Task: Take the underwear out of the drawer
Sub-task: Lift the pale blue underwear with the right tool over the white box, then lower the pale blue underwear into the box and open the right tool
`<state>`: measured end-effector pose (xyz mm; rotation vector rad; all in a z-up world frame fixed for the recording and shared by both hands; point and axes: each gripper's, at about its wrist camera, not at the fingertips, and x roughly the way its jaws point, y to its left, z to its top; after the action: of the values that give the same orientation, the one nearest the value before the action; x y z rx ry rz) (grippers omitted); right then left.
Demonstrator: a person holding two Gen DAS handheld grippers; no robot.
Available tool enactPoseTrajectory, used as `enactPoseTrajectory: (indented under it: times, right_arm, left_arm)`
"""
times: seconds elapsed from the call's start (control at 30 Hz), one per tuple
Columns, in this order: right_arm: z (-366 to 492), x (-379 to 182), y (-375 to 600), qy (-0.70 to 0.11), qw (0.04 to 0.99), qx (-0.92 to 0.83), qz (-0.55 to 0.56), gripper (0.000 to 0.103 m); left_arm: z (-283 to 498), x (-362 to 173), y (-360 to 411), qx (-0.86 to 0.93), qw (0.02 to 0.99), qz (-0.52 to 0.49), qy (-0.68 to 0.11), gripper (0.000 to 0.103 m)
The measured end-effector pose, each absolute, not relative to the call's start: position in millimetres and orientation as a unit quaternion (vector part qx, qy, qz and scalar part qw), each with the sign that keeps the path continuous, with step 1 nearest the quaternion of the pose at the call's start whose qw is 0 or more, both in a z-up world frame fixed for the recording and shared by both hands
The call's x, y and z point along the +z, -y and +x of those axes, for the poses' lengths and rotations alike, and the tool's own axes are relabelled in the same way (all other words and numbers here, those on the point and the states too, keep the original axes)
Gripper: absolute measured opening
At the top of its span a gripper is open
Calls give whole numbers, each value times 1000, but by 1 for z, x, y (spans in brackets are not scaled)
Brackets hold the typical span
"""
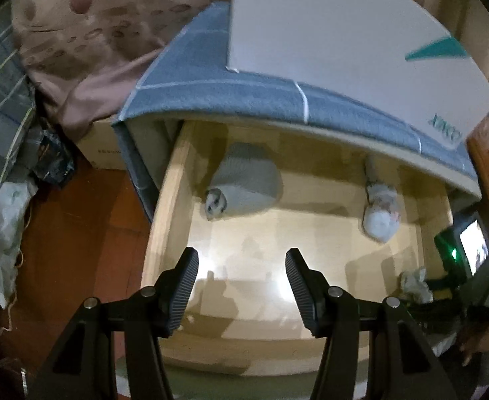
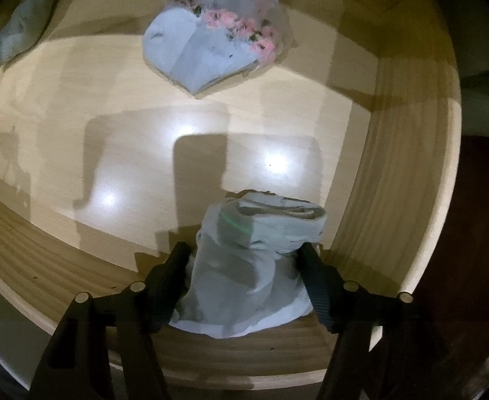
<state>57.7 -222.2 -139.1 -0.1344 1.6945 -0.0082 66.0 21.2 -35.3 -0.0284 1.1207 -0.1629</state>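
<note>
Underwear point(image 2: 248, 266), a pale folded bundle, sits pinched in the right hand-held gripper point(image 2: 244, 260) at the drawer's point(image 2: 394, 200) near edge; lift straight up over the wall. Left hand-held gripper point(image 1: 241, 266) hovers open, empty. Floral pair point(image 2: 217, 43) waits by the far edge.

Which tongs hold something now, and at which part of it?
The right tongs grip the pale folded underwear by its two sides, near the drawer's front wall. The left tongs are open and hold nothing.
</note>
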Motion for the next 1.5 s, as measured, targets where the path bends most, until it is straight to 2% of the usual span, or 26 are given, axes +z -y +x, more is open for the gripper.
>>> enactPoseTrajectory:
  times: [0.13,0.47,0.93,1.2,1.5]
  right_arm:
    - [55,-136,223,-739,671,-7,-60,52]
    - [55,-115,228,-700,714,-5,-20,36]
    - [39,-30,255,-562,825,-24,50,34]
    - [26,47,258,-489,870,-19,65,34]
    - [58,129,263,-419,905,-15,65,34]
  left_arm:
    - [63,-34,-28,-69,848,-41,-524,56]
    - [58,-34,-15,-30,856,21,-516,56]
    - [54,-36,-7,-23,858,46,-512,56]
    - [53,-35,-10,-20,858,43,-511,56]
    - [52,-34,-12,-17,861,41,-507,56]
